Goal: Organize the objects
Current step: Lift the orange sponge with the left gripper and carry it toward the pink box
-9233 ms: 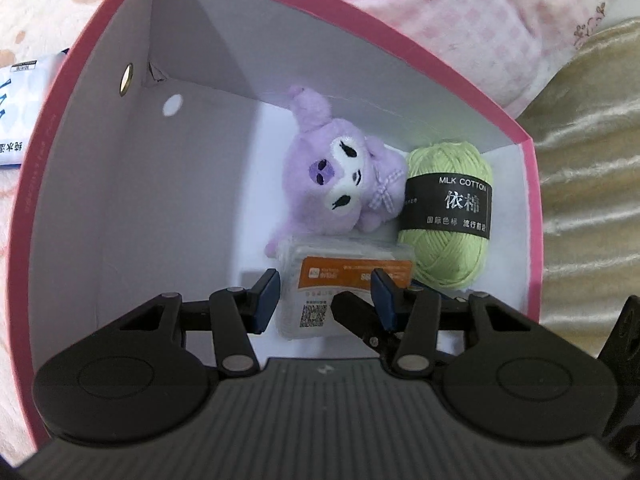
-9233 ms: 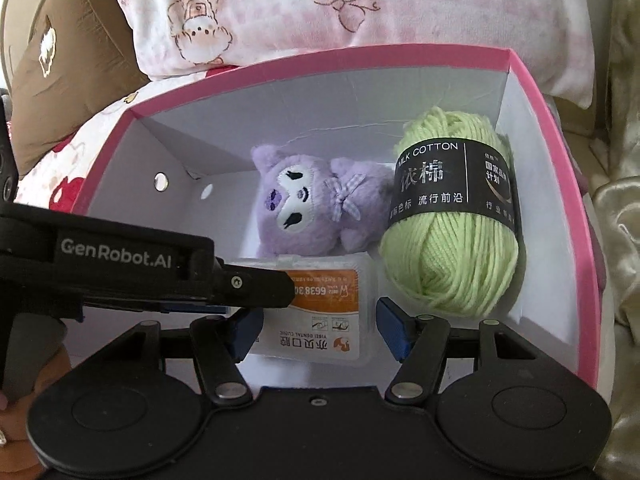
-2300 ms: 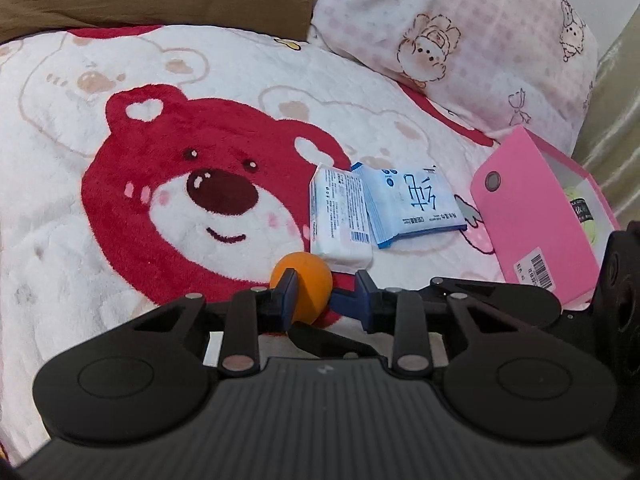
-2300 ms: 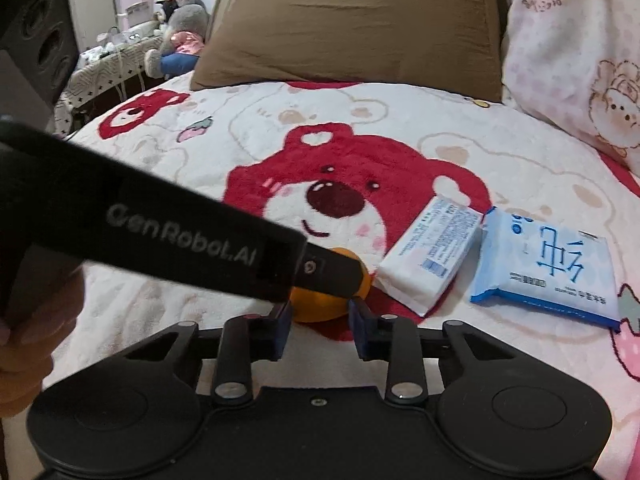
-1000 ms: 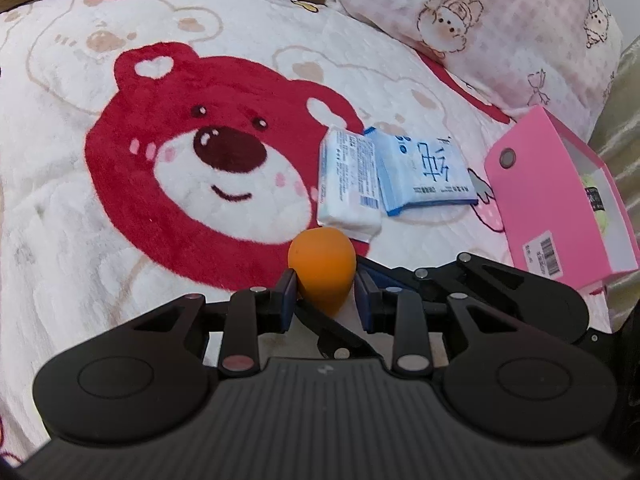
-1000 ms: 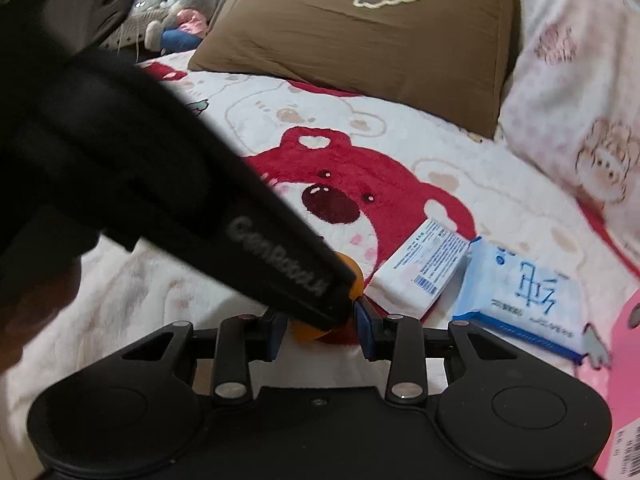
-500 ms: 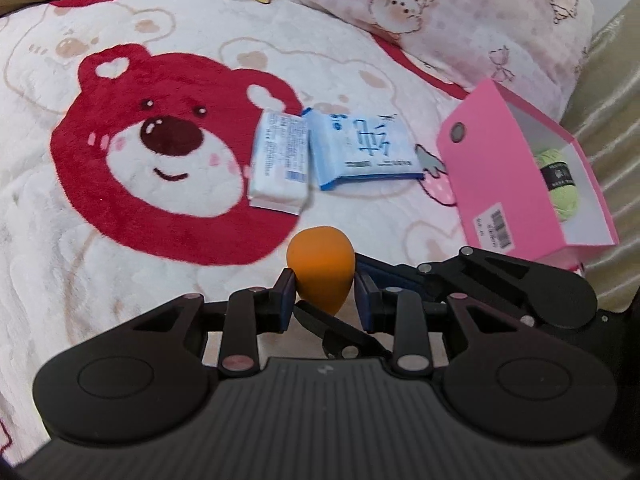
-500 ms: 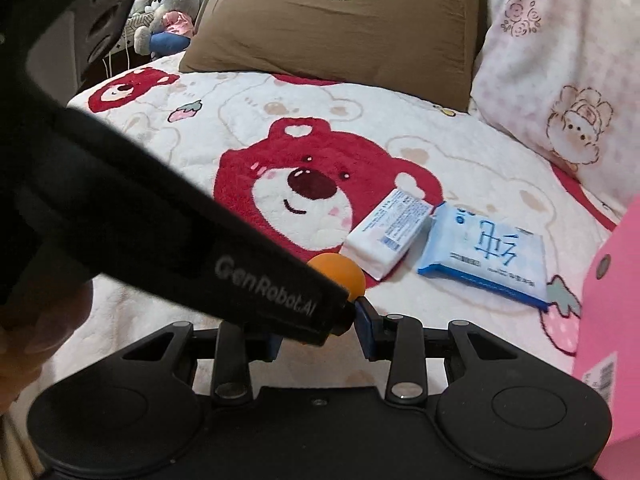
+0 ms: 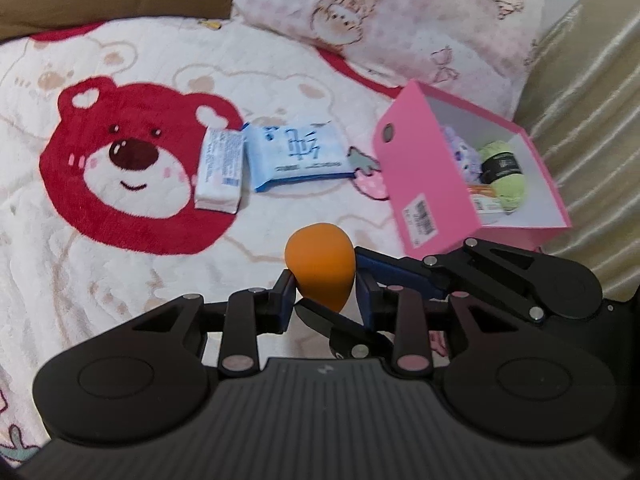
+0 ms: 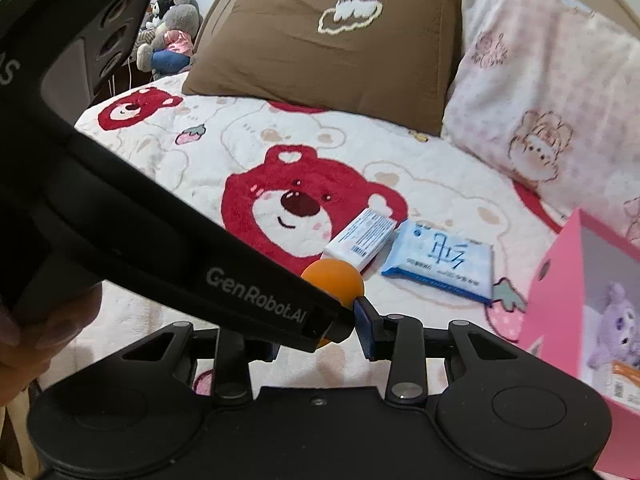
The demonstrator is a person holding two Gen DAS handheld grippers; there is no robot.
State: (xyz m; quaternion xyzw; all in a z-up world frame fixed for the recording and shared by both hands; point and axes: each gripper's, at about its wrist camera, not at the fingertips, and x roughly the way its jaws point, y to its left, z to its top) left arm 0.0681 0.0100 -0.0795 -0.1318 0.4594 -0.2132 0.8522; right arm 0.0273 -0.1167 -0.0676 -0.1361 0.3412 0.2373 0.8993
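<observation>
Orange egg-shaped sponge [image 9: 320,270], lower centre of frame, lifted clear of the bear-print blanket [image 9: 120,240]. Left gripper [image 9: 323,296] and right gripper [image 10: 316,330] both clamp it, crossing pads. Likely doubled up because it is soft and round. Pink box [image 9: 424,184], right of frame, open side up, probably its destination.
</observation>
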